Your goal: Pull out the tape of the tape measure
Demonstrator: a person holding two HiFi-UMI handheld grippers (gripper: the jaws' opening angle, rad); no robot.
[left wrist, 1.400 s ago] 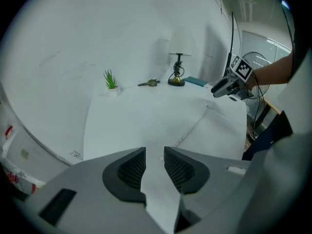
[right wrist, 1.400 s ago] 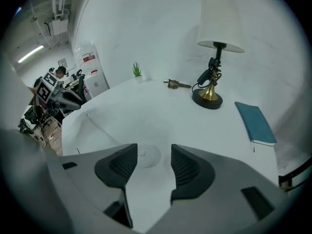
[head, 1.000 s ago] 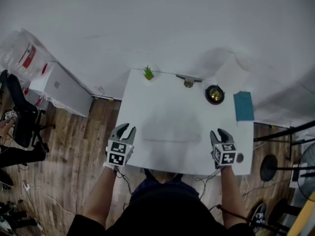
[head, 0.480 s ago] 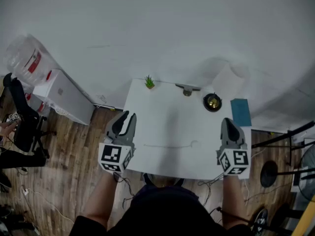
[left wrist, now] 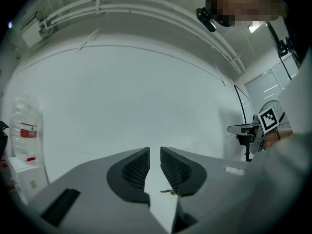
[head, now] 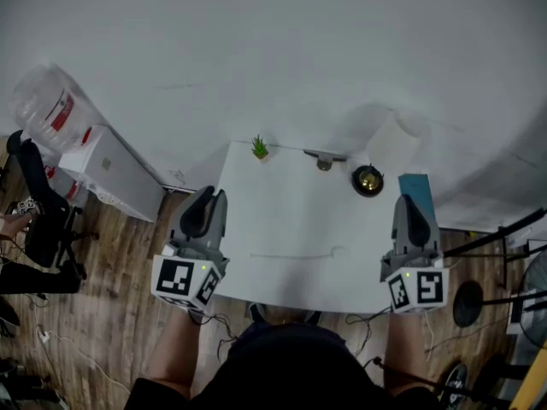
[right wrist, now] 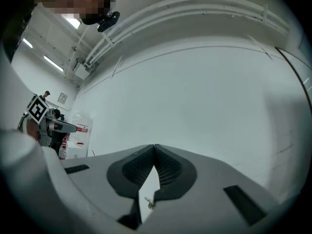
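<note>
A round black and gold case [head: 368, 180], seemingly the tape measure, lies at the far right of the white table [head: 282, 220]. Both grippers are held up high over the table's near corners, well short of it. My left gripper [head: 210, 198] hangs over the left edge; its jaws have just been closing, stand a narrow slit apart and hold nothing. My right gripper [head: 404, 203] is over the right edge, shut and empty. Both the left gripper [left wrist: 154, 152] and the right gripper [right wrist: 154, 147] point level at the white wall.
A small green plant [head: 259, 149] and a grey metal piece [head: 324, 159] sit at the table's far edge, a teal pad [head: 416, 196] at its right. Left on the wooden floor are a white box [head: 111, 173], a water bottle [head: 47, 101] and a black chair [head: 34, 203]. Black stands [head: 479, 290] are at right.
Both grippers have risen from table level toward the camera and turned to point level. The right jaws closed from open to shut. The left jaws narrowed.
</note>
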